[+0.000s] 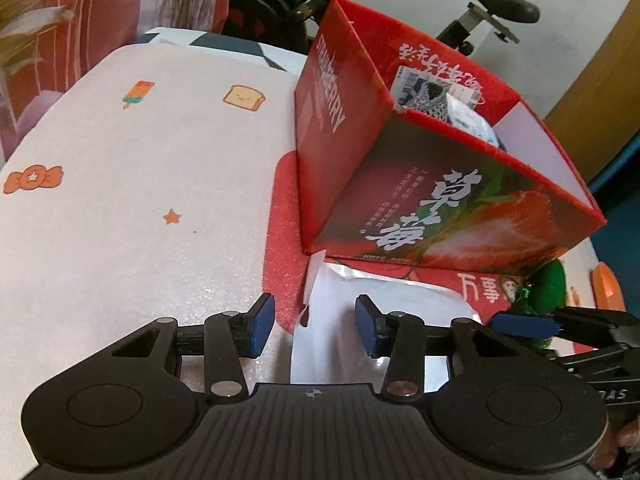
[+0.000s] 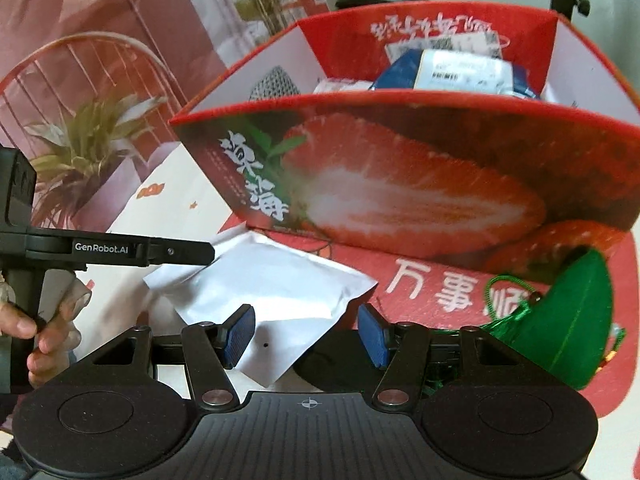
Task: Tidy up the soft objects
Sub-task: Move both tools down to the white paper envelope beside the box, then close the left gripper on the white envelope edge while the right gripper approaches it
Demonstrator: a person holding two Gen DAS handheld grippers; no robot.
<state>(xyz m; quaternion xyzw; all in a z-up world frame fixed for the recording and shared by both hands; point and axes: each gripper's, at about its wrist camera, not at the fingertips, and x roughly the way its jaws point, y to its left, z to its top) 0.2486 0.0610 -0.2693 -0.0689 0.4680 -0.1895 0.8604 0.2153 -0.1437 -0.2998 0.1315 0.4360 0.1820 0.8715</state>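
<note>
Table: my pale cloth-covered table (image 1: pixel 140 200), printed with a toast slice, an ice lolly, a sweet and a star, filled the left of my left wrist's view.
Red mat: a red mat (image 2: pixel 440 276) with white characters lay on the right part of the table, under the box and reaching nearer than it.
Box: the open red strawberry box (image 1: pixel 460 208) stood on the far side of the mat; a blue-and-white packet (image 2: pixel 460 70) and a grey mesh-patterned thing (image 2: pixel 276 82) lay inside it.
White pouch: the flat white pouch (image 2: pixel 272 296) lay on the table just in front of the box, its left corner off the mat, its near edge between my two tools.
Green pouch: the green leaf-shaped soft pouch (image 2: pixel 576 320) with a green cord lay at the right, on the mat, touching the box's near wall.
Left tongs: my left tongs (image 1: pixel 315 330) stood partly open and held nothing; the pouch's left edge showed beyond their gap.
Right tongs: my right tongs (image 2: pixel 306 336) stood partly open over the pouch's near right corner, pads off it.
Hand: my hand (image 2: pixel 44 340) gripped the left tool's handle at the left edge.
</note>
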